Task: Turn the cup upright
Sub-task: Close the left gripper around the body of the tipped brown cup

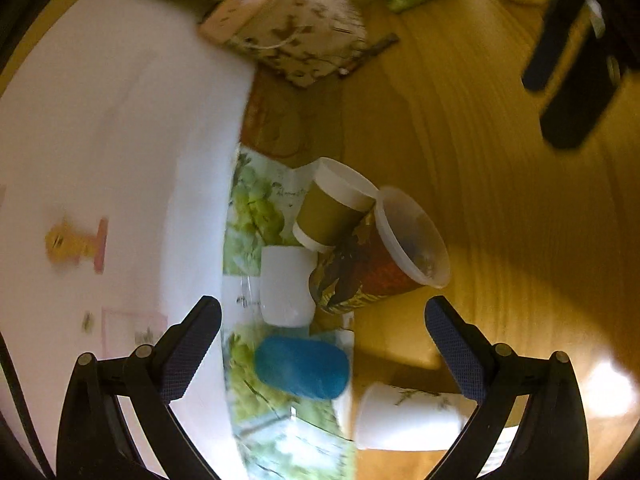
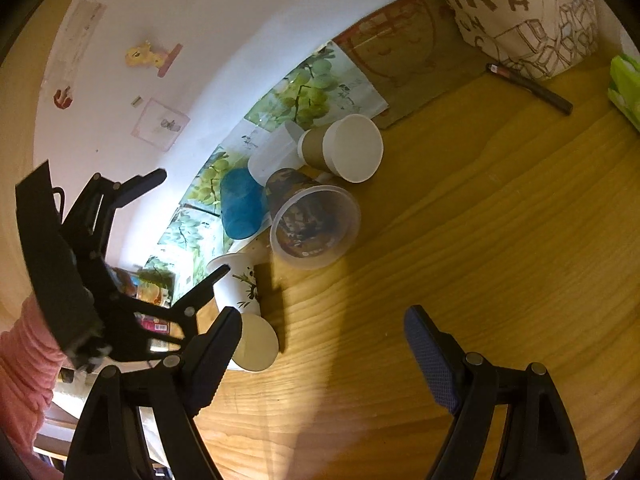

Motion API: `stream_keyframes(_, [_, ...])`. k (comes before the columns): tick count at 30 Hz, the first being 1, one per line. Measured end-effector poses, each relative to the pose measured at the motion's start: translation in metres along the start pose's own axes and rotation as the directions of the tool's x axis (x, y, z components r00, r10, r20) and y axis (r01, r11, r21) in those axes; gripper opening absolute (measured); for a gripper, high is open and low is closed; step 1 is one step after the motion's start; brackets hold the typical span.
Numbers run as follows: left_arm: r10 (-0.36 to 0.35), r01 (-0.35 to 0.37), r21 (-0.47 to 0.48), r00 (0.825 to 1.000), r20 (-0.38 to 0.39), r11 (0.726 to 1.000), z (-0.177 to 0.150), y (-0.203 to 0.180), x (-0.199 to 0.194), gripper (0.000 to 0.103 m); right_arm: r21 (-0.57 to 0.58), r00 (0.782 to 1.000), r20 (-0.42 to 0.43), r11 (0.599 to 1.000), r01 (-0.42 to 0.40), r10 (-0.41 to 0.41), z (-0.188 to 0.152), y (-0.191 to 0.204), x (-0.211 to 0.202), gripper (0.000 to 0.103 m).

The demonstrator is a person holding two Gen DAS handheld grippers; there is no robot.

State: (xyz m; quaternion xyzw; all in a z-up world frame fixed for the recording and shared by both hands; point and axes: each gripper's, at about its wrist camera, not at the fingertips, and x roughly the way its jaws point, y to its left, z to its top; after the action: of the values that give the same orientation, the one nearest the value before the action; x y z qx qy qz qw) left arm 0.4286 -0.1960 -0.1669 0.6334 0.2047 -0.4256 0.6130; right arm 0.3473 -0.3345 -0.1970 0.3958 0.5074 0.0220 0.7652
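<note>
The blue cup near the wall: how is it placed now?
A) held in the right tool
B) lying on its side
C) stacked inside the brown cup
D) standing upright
B: the blue cup lies on its side on the grape-print sheet, held by no tool.

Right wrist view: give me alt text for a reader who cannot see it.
Several cups lie tipped on a wooden table by the wall: a clear patterned cup, a brown paper cup, a blue cup. The open left gripper nears a white panda cup; the right gripper is open.
</note>
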Motion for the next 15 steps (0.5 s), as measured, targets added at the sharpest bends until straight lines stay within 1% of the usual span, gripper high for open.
stream_keyframes(3, [-0.021, 0.018, 0.090, 0.999, 0.035, 0.996, -0.001, -0.006, 0.009, 0.102, 0.025, 1.000, 0.005, 1.000, 0.002, -0.003, -0.001, -0.004, 0.000, 0.084])
stream_keyframes(6, [-0.046, 0.037, 0.148, 0.997, 0.061, 0.988, 0.000, -0.010, 0.015, 0.102, 0.041, 1.000, 0.015, 0.999, 0.008, -0.009, -0.001, -0.008, -0.001, 0.084])
stream_keyframes(9, [-0.074, 0.059, 0.178, 0.994, 0.077, 0.982, -0.001, -0.012, 0.024, 0.102, 0.055, 1.000, 0.021, 0.998, 0.013, -0.015, -0.001, -0.010, -0.002, 0.084])
stream_keyframes(11, [-0.104, 0.085, 0.202, 0.991, 0.087, 0.976, -0.002, -0.014, 0.030, 0.102, 0.066, 1.000, 0.022, 0.998, 0.015, -0.017, -0.001, -0.012, -0.002, 0.084])
stream_keyframes(15, [-0.141, 0.107, 0.275, 0.984, 0.107, 0.955, -0.006, -0.022, 0.037, 0.102, 0.084, 1.000, 0.023, 0.996, 0.014, -0.016, -0.001, -0.013, -0.002, 0.084])
